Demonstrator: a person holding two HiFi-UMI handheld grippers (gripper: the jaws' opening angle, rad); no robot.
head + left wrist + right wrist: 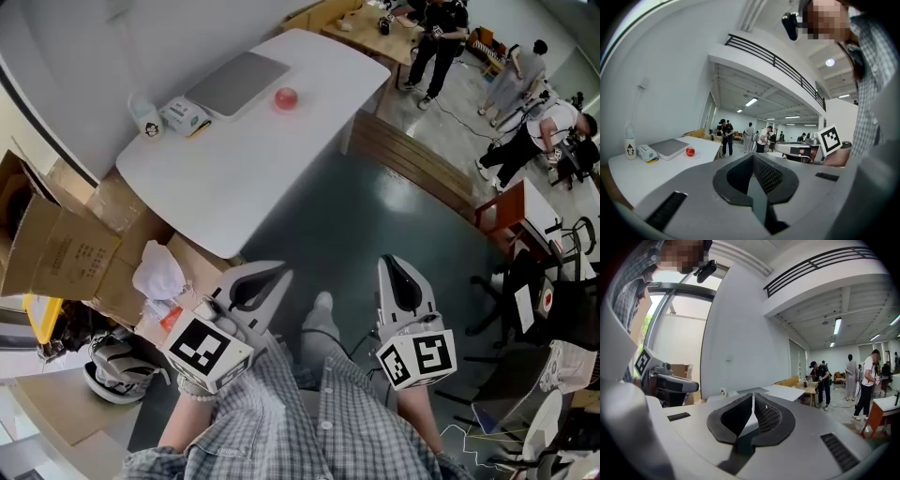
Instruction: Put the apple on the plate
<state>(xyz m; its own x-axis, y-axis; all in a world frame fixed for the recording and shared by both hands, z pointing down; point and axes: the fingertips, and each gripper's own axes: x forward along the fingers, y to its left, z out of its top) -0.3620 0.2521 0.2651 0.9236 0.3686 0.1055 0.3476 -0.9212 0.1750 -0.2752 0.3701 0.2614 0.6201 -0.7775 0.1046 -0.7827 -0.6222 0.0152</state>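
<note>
A red apple (286, 97) rests on the white table (244, 178), far ahead of me; in the left gripper view the apple (690, 151) seems to sit on a small pale saucer (692, 156). My left gripper (279, 273) and right gripper (393, 263) are held close to my body over the dark floor, well short of the table. Each has its jaws closed together with nothing between them, as the left gripper view (753, 157) and right gripper view (753, 397) show.
On the table lie a grey laptop-like slab (236, 82), a small box (185, 114) and a white bottle (145, 117). Cardboard boxes (56, 246) and bags crowd the left. A wooden bench (412, 164) stands right of the table. Several people (439, 42) are at the back.
</note>
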